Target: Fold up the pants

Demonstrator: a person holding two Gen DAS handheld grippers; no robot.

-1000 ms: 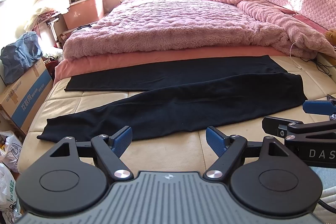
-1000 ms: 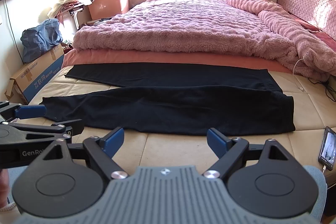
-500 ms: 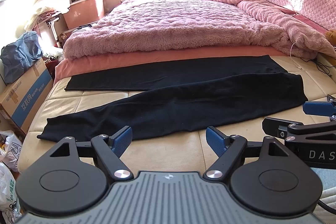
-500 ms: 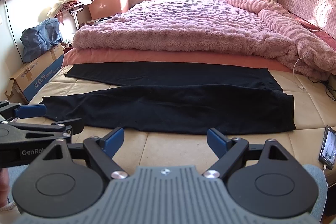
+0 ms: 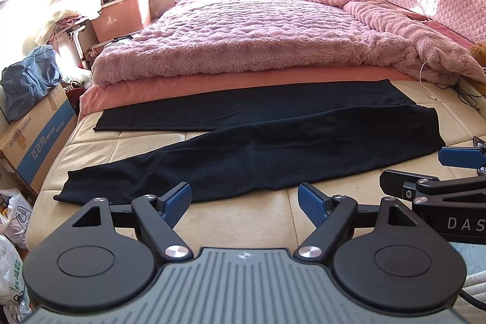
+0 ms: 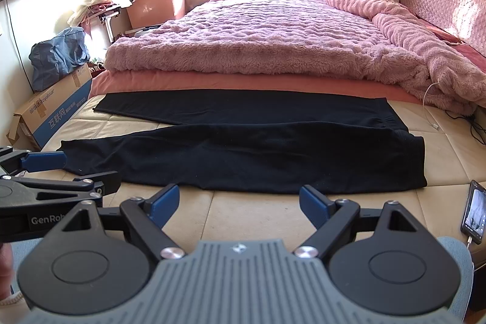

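A: Looking across the bed [image 5: 231, 220], what is lying on it?

B: The pink blanket [image 5: 258, 32] is covering the 12 o'clock half, and the black pants [image 5: 273, 141] are lying spread flat across the bare cream mattress in the nearer half, waistband pointing toward 3 o'clock and the two legs fanning apart toward 9 o'clock.

A: So is any folding showing?

B: None is showing. The legs are lying apart, not stacked, so I am judging the task as barely started: bringing one leg over the other and folding lengthwise are both remaining.

A: And the tools?

B: The left hand-held gripper [image 5: 244, 204] is hovering at 6 o'clock just short of the near leg's edge, jaws standing wide and gripping nothing. The right hand-held gripper [image 6: 239, 204] is doing the same beside it, also wide and empty.
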